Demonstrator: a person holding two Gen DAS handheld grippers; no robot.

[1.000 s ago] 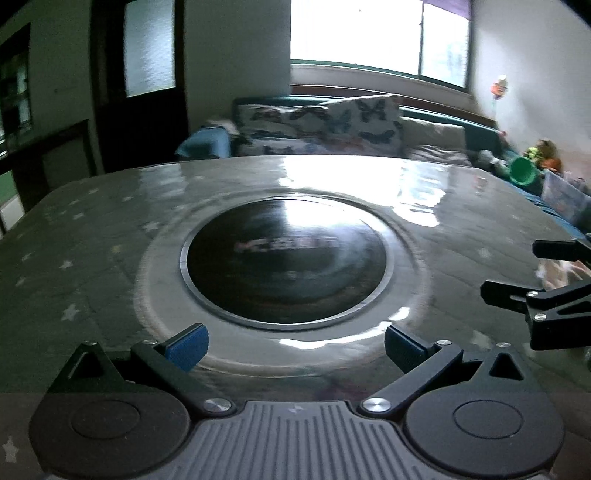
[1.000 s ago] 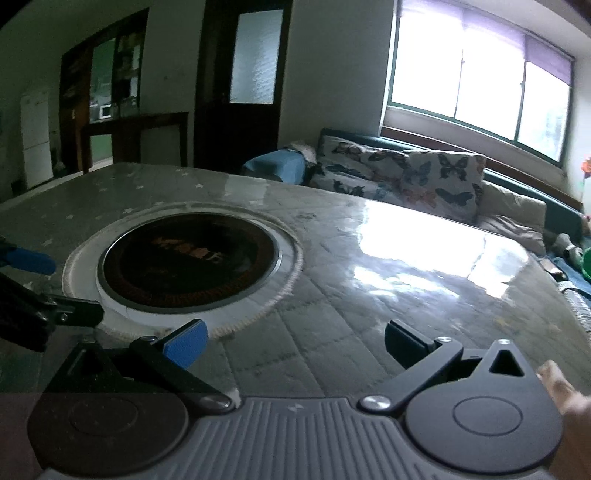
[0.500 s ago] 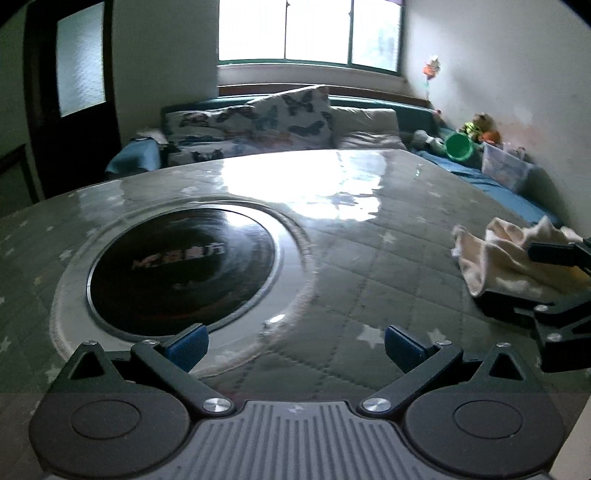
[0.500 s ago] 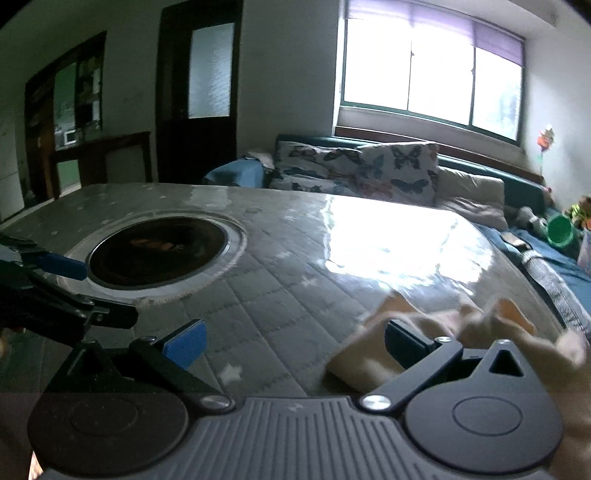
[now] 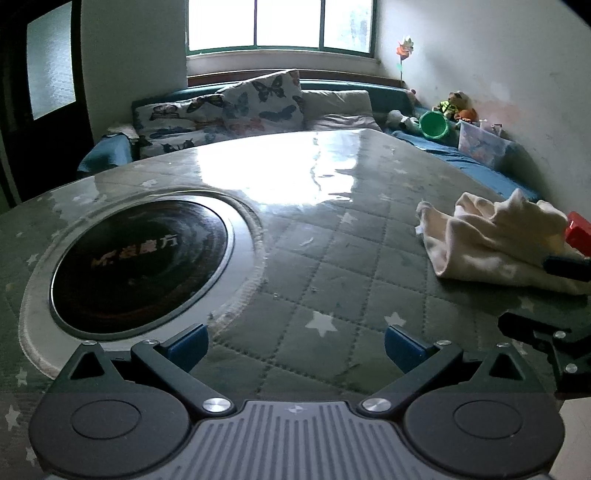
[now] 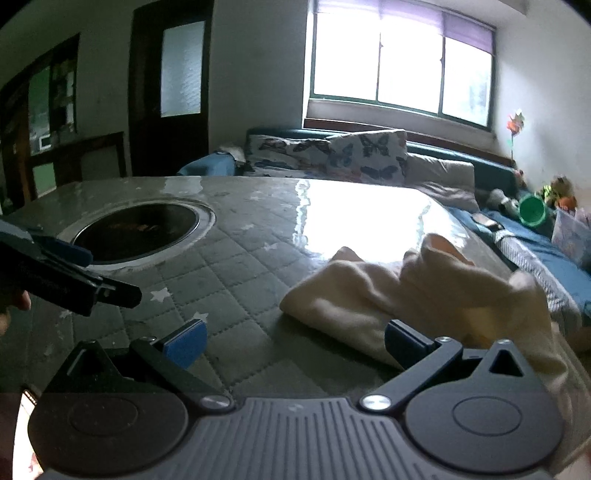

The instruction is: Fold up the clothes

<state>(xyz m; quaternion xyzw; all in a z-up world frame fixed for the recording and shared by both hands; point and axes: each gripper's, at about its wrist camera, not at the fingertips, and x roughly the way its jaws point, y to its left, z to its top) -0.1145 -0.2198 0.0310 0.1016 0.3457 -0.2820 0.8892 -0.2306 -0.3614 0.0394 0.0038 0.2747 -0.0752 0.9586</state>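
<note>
Garment: I see 1 crumpled cream garment (image 5: 495, 243) near the table's (image 5: 332, 229) right edge.
Handling: soft, light, floppy; I'd pinch a hem corner.
Jaws: left gripper (image 5: 295, 341) and right gripper (image 6: 293, 341) both spread, empty.

Left tongs (image 5: 295, 343) wide apart, blue pads (image 5: 186, 341) hanging over the quilted star-print surface (image 5: 314, 258), gripping nothing. Round dark inset disc (image 5: 142, 254) on the left of the surface. Crumpled cream garment (image 5: 491, 243) on the right, well clear of the left tongs. Right tongs (image 5: 550, 295) poke in at the right edge, upper finger on the garment. Butterfly cushions (image 5: 236, 107) and window (image 5: 280, 24) behind.
</note>
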